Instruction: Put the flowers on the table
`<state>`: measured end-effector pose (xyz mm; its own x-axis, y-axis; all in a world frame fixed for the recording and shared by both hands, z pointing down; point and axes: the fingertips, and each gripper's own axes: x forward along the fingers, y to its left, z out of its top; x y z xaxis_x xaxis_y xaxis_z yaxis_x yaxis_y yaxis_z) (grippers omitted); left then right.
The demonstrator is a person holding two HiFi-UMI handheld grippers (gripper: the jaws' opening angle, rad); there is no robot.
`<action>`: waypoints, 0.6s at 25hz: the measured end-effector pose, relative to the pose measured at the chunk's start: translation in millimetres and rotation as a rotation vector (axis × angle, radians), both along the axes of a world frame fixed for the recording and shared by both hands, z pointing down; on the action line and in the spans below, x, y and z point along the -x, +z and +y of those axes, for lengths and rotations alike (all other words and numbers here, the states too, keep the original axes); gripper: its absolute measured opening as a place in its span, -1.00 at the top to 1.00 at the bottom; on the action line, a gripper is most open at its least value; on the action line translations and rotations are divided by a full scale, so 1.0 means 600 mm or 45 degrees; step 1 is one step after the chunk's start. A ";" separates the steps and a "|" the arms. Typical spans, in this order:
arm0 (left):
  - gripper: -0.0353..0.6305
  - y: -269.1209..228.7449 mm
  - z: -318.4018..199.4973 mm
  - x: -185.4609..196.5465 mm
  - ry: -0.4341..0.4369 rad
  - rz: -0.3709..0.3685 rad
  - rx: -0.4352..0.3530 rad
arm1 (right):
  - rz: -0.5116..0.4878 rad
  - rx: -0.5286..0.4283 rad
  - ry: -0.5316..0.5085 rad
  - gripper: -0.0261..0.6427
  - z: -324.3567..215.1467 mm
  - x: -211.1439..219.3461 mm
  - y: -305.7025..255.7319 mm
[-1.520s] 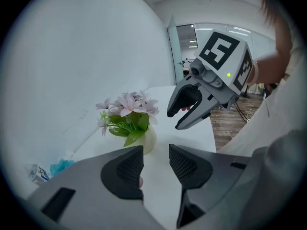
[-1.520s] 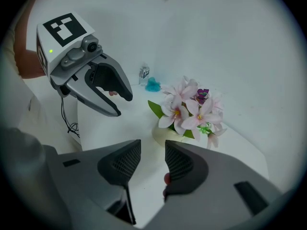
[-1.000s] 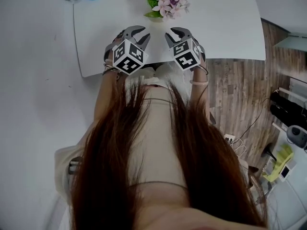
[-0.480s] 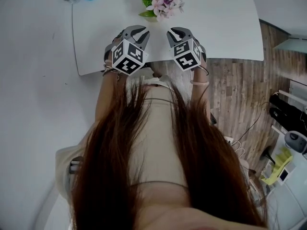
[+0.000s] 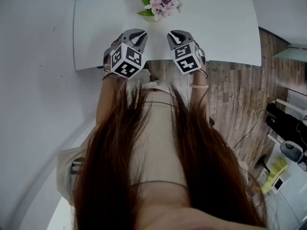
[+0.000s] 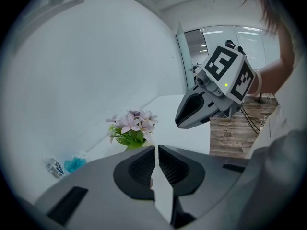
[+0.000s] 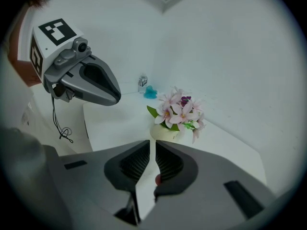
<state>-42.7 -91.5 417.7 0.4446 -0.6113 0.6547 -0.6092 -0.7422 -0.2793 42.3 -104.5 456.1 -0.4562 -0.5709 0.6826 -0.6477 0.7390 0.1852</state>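
Head view: left hand-held gripper (image 5: pixel 136 34) and right hand-held gripper (image 5: pixel 176 34) have just been closing, now narrow, empty; potted flowers (image 5: pixel 159 1) stand on worktop (image 5: pixel 220 28), apart from both; task likely done.

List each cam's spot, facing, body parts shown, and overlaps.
Head view: on the person's head, facing steeply down at table and flowers; shows hair, torso, arms, left gripper, right gripper.
Left gripper view: on the left gripper, facing along its jaws, just closed on nothing, at the flowers; the right gripper and an arm show.
Right gripper view: on the right gripper, jaws likewise just closed, empty, facing the flowers; the left gripper shows.
Shared: flowers and table in all three.
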 end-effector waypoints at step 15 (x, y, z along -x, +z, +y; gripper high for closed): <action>0.88 -0.010 0.073 0.003 -0.096 -0.041 -0.029 | -0.015 -0.049 -0.036 0.82 0.075 -0.013 -0.016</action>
<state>-44.4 -47.7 411.6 0.3754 -0.6573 0.6535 -0.6536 -0.6876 -0.3162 49.8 -59.6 446.2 -0.4802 -0.5837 0.6547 -0.6291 0.7494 0.2067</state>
